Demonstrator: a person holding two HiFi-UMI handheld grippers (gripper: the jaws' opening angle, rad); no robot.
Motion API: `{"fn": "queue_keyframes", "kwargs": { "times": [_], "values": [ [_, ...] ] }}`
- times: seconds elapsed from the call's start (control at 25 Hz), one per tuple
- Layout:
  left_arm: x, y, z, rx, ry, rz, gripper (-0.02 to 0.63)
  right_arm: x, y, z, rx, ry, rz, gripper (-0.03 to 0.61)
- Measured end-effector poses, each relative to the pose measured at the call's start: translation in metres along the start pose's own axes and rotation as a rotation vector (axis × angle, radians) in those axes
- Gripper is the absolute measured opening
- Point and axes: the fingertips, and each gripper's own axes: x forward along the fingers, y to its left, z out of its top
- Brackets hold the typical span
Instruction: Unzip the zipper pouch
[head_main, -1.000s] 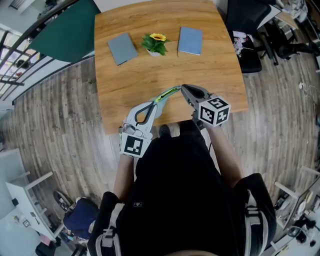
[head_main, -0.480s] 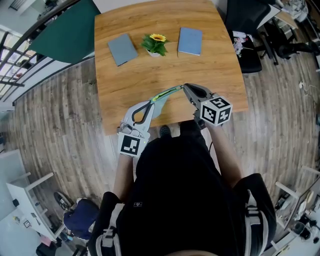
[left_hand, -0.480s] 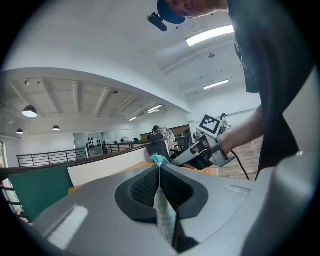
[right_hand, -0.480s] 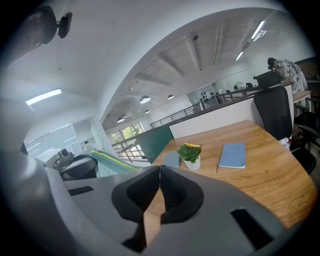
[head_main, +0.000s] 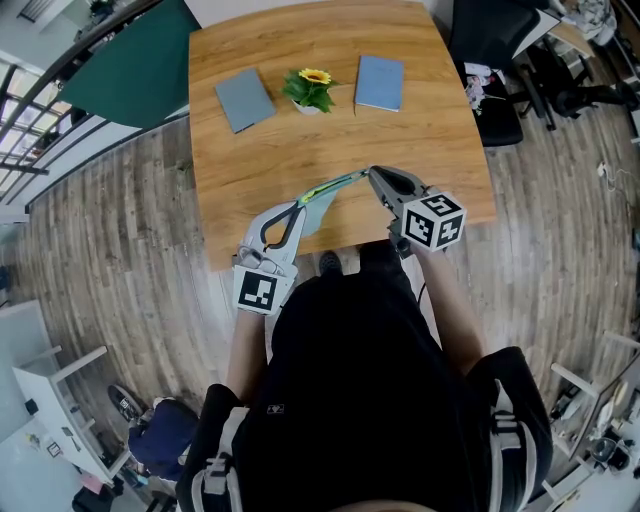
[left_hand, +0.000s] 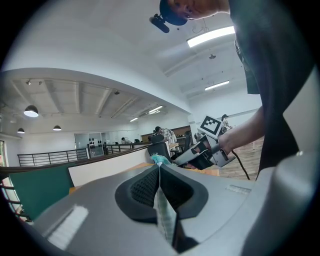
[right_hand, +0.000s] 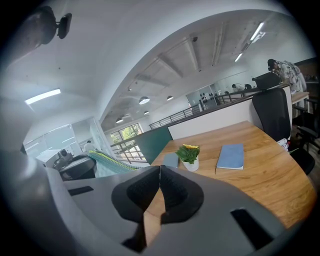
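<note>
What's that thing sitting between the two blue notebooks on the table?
A little sunflower plant in a white pot stands between the left notebook and the right notebook. The head view shows it best, and the right gripper view shows it too.

The table (head_main: 430, 130) is honey-brown wood with fine grain; the floor (head_main: 110, 270) is grey-brown planks; one notebook (head_main: 244, 97) is slate grey-blue, the other notebook (head_main: 380, 82) a lighter blue; the flower (head_main: 316, 74) is yellow over green leaves in a white pot (head_main: 308, 105); the zipper pouch (head_main: 320, 212) is pale mint with a yellow-green striped edge; the left gripper (head_main: 306, 204) is pale grey, the right gripper (head_main: 372, 176) dark grey; each marker cube (head_main: 432, 222) bears black-and-white squares; the person's top (head_main: 360, 400) is black.
</note>
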Motion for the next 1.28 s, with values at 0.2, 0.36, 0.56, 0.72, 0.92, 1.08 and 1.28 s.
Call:
{"fn": "queue_keyframes", "kwargs": {
  "times": [0.2,0.36,0.56,0.72,0.92,1.08,1.28],
  "values": [
    [0.0016,0.0006,0.0018,-0.011,-0.012,-0.001,0.009,-0.0003,-0.0021,0.0007,-0.003,-0.001,-0.007,0.006],
    [0.0013,0.0023,0.0026,-0.019,-0.020,0.000,0.009,0.0001,-0.0026,0.0011,-0.004,-0.005,-0.009,0.006],
    [0.0018,0.0028,0.0025,-0.015,-0.018,-0.003,0.009,0.0005,-0.0031,-0.0003,-0.020,-0.001,-0.016,0.006],
    [0.0026,0.0008,0.0023,-0.016,-0.013,-0.007,0.009,-0.0006,-0.0046,-0.0006,-0.020,-0.003,-0.021,0.006],
    [0.0053,-0.0037,0.0010,-0.018,-0.010,-0.013,0.009,-0.0027,-0.0093,-0.0021,-0.024,-0.002,-0.029,0.006],
    [0.0055,-0.0041,0.0000,-0.015,-0.013,-0.021,0.011,-0.0002,-0.0079,0.0002,-0.022,-0.005,-0.033,0.006],
    [0.0044,-0.0059,-0.0034,-0.036,-0.006,-0.020,0.010,0.0027,-0.0068,0.0021,-0.034,-0.018,-0.017,0.011]
  ]
}}
